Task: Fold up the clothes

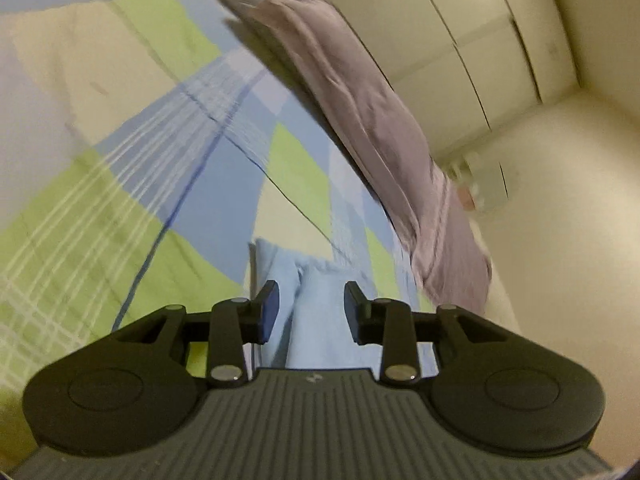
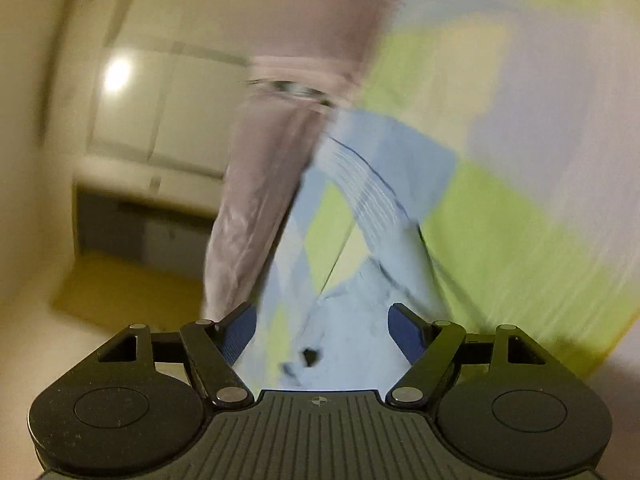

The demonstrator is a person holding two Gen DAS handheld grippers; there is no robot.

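Between the spread fingers of your left claw (image 1: 311,308) and your right claw (image 2: 322,334), both released, pale blue cloth (image 1: 320,320) lies on the checked green-and-blue bedsheet (image 1: 120,220), so closing too shallow may pinch only one layer and drag it crooked.

Right wrist view heavily motion-blurred: dark spot (image 2: 309,356) on light blue garment (image 2: 352,344) low centre, can't tell what. Garment's near end hidden behind tongs body in both views. Left wrist view: small pale object (image 1: 480,188) at right edge of the bed, too blurred to identify.
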